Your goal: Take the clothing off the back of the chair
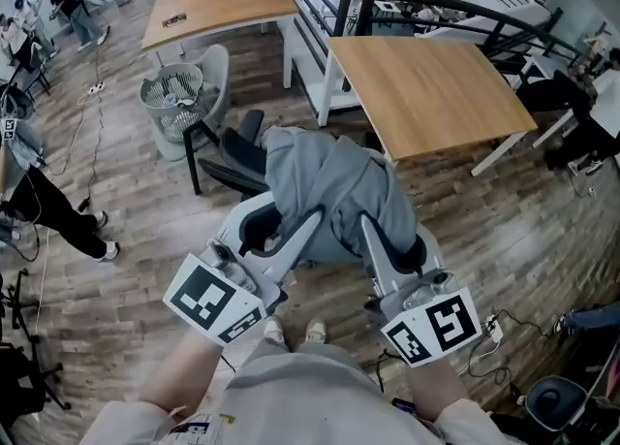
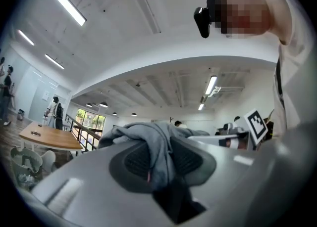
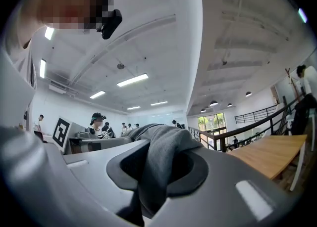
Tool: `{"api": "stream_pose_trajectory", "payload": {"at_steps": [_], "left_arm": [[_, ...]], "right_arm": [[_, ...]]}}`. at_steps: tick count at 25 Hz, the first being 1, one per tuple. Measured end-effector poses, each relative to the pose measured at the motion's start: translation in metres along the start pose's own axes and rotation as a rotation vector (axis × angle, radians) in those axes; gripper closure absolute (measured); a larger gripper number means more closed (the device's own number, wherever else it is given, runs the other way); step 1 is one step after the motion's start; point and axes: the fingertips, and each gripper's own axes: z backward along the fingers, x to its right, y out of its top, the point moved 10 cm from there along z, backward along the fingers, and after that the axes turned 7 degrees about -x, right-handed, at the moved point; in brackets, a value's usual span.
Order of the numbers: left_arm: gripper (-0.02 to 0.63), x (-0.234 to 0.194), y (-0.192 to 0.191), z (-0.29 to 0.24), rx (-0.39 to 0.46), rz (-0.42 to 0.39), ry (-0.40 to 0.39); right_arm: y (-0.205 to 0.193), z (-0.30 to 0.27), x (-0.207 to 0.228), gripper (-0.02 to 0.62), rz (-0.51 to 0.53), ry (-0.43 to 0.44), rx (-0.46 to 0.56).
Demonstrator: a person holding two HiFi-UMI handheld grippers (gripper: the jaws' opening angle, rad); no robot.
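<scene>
Clothing (image 1: 334, 186), one grey piece, pinched by left gripper (image 1: 312, 220) and right gripper (image 1: 368, 228).

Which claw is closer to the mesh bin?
Left. The left claw grips the clothing down-right of the bin; the right claw grips it farther right.

The garment (image 1: 329, 186) — grey matt cloth, soft, creased, knit-like. Shells of left gripper (image 1: 312, 220) and right gripper (image 1: 368, 225): smooth pale-grey plastic, faint sheen; pads (image 2: 133, 160) black, matt, finely dotted. The marker cube (image 1: 213, 298) has matt black-and-white print. Nearest table (image 1: 426, 94) — smooth wood-look top, white painted legs. The floor (image 1: 145, 239): wood-look planks, low gloss. The basket (image 1: 172, 94) is grey mesh.
</scene>
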Motion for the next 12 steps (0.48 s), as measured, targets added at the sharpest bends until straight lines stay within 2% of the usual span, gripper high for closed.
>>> {"api": "stream_pose_trajectory", "payload": {"at_steps": [12], "left_arm": [[0.5,0.072,0.033,-0.086,0.088,-0.028,-0.264]], "right_arm": [[0.041,0.099,0.049,0.515,0.072,-0.253,0.094]]}}
